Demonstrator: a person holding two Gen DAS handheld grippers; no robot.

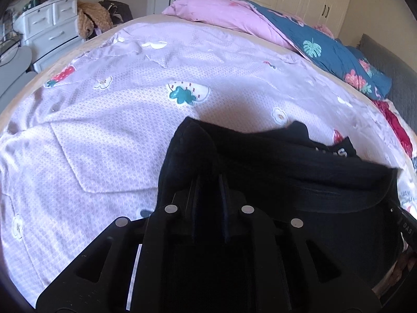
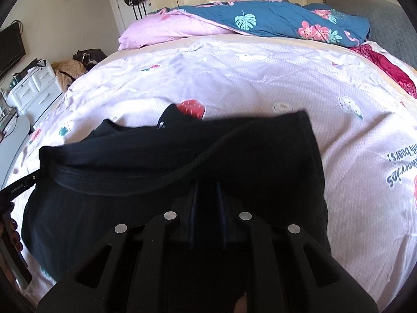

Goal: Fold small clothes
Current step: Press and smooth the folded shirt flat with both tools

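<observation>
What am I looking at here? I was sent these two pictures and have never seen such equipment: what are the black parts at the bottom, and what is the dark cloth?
No robot arm here: a person holds a two-finger black gripper in each hand, each with a wide-angle camera looking along its fingers. One picture comes from the left gripper, the other from the right gripper. Both are shut on a black fabric garment, each pinching one end so it hangs stretched between them. Below lies a bed with a pale lilac sheet printed with strawberries and flowers. A pink and teal floral quilt is bunched at the far side.
</observation>
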